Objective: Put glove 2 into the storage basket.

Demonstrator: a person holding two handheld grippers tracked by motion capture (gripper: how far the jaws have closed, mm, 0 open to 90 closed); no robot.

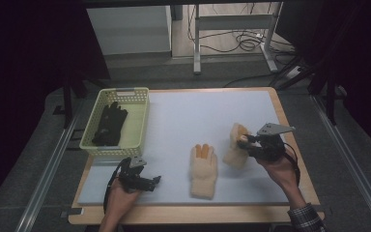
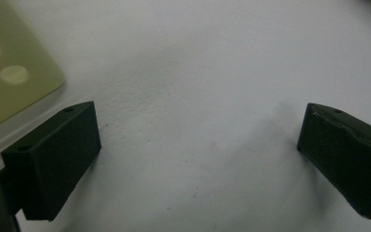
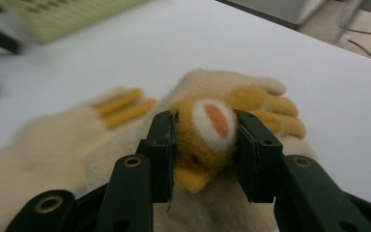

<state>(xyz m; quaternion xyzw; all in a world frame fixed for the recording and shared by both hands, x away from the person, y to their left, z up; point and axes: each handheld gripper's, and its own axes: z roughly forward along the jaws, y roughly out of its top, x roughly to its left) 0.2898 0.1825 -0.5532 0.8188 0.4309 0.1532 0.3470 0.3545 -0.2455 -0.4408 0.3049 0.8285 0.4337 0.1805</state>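
Blurred basket (image 3: 67,17), flat glove (image 3: 53,140)

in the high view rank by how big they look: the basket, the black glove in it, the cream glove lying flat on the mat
1. Yellow-green basket, plainly largest.
2. Cream glove and black glove: they look about alike, and the black one lies farther from the camera, so no ranking between them.

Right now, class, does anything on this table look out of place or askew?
Mildly. The right gripper pinches one cream glove by its orange patch, leaving it bunched and lifted, while its partner glove lies flat. A black glove lies in the basket. Nothing looks spilled or damaged.
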